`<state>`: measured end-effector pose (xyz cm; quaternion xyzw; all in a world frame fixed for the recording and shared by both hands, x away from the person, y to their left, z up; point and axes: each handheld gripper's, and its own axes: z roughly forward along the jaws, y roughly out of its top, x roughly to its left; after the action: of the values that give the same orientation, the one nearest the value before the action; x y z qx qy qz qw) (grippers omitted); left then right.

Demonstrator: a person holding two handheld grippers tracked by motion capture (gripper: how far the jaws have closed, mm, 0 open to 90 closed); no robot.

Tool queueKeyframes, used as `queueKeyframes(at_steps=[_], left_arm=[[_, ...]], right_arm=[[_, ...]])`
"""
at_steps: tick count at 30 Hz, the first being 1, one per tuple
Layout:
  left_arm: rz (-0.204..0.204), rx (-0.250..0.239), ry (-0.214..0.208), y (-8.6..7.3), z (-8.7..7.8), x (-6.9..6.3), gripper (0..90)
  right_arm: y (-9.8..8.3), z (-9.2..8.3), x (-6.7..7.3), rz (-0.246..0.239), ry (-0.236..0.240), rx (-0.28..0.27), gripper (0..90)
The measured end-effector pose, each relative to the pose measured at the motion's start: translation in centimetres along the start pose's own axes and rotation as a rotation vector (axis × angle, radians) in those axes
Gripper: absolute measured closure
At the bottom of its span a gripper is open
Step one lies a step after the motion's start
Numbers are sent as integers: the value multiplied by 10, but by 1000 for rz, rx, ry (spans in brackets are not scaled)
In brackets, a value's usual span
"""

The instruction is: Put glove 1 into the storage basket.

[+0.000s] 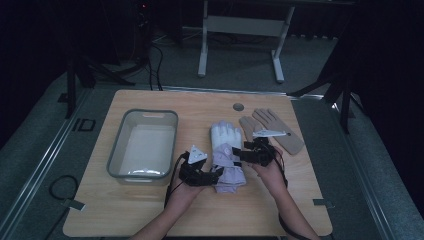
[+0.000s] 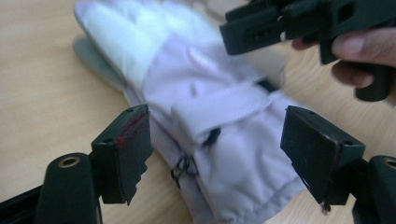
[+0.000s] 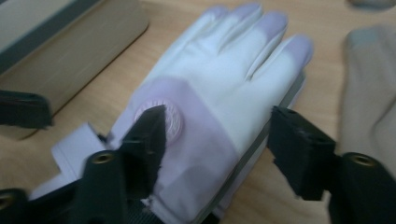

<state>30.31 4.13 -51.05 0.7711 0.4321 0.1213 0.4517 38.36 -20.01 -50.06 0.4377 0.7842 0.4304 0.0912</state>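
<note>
A white and lilac padded glove point(image 1: 227, 150) lies palm down mid-table, fingers pointing away, seemingly on top of its pair. My left gripper point(image 1: 214, 175) comes at its cuff from the left. In the left gripper view the left gripper point(image 2: 217, 123) is open, its jaws either side of the lilac cuff point(image 2: 233, 158) and strap. My right gripper point(image 1: 240, 152) reaches in from the right over the wrist. In the right gripper view the right gripper point(image 3: 218, 116) is open, one jaw over the round badge point(image 3: 173, 123), the other beyond the glove's edge.
A grey plastic basin point(image 1: 116, 150) stands left of the glove, its wall point(image 3: 70, 51) close by. A pair of tan gloves point(image 1: 272, 130) lies flat to the right. A round cable hole point(image 1: 238, 107) sits at the table's far edge.
</note>
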Motion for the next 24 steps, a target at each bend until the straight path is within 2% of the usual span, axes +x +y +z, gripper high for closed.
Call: queueKeyframes(at_steps=[3,6,11,15,18,20,22,24], left_arm=[[-39,46,15,-7,8,3,251],[-58,85,2,-13,15,6,251],[-88,122,-28,-18,23,13,251],[-132,135,-80,-22,28,20,283],[-152,135,-106,-26,31,23,313],[-156,135,-136,-27,32,25,354],[-167,139,-166,-28,34,27,431],[-169,138,-182,-28,34,28,469]], right_arm=[[-5,5,-4,37,10,30,406],[-11,13,-6,64,10,67,380],[-19,24,-12,111,24,124,368],[-23,27,-16,134,40,155,373],[-25,30,-20,160,88,165,467],[-25,31,-20,155,111,168,548],[-25,31,-19,152,111,177,588],[-24,32,-17,150,104,183,631]])
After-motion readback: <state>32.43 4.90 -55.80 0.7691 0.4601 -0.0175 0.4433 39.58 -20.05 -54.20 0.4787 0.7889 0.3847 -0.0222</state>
